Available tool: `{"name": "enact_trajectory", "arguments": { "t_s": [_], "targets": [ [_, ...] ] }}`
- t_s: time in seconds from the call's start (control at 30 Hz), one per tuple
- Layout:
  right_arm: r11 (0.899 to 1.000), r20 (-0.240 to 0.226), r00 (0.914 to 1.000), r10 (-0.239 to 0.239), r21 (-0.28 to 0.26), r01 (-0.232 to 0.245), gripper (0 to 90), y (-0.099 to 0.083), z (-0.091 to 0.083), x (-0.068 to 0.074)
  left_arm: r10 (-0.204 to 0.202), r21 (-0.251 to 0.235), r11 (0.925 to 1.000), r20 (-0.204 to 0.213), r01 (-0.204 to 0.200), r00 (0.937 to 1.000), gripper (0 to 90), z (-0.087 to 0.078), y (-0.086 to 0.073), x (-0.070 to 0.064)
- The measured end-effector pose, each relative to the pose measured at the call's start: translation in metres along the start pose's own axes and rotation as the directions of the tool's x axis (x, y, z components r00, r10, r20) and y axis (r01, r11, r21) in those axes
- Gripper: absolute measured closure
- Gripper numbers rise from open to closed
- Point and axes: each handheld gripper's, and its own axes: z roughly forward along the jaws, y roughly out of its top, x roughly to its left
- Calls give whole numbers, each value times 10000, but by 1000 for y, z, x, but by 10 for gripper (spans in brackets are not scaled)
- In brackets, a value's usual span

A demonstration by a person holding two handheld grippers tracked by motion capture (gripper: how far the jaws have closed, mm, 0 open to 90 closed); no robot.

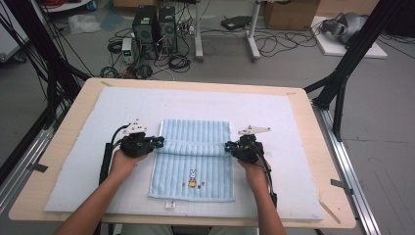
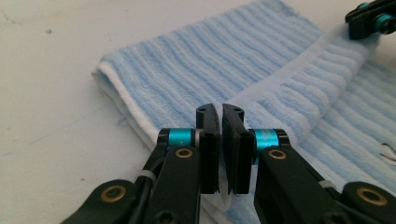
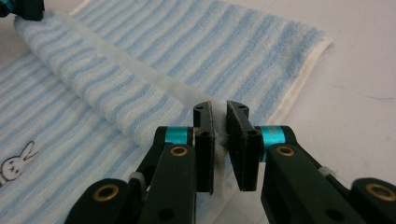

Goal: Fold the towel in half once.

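A light blue striped towel [image 1: 195, 156] with a small rabbit motif [image 1: 193, 178] lies on the white mat, its far part folded toward me into a raised fold [image 1: 195, 147]. My left gripper [image 1: 160, 142] is shut on the fold's left end; in the left gripper view the jaws [image 2: 220, 112] pinch the towel's white edge [image 2: 140, 128]. My right gripper [image 1: 228, 146] is shut on the fold's right end, with white cloth between its pads [image 3: 218, 140]. The other gripper's blue-ringed tip [image 2: 373, 21] shows far off at the top corner of each gripper view.
The white mat [image 1: 98, 147] covers a wooden table [image 1: 323, 161]. A small white tag [image 1: 170, 205] lies at the mat's near edge. Black frame posts [image 1: 342, 73] stand at both sides. Computers and cables sit on the floor beyond.
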Motion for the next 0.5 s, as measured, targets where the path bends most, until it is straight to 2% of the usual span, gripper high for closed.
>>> {"name": "enact_trajectory", "arguments": {
  "t_s": [0.23, 0.33, 0.5],
  "targets": [
    [9996, -118, 9998, -160, -218, 157, 812, -12, -16, 9, -8, -436, 9990, 557, 32, 9984, 852, -15, -8, -12],
    [9986, -211, 9997, -112, -510, 101, 813, -17, -25, 13, -78, -737, 9972, 782, 136, 9969, 868, -23, -13, -16],
    [9978, -434, 9988, -227, -629, 200, 815, -28, -36, 25, -67, -909, 9958, 806, 140, 9967, 876, -34, -22, -23]
  ]
}}
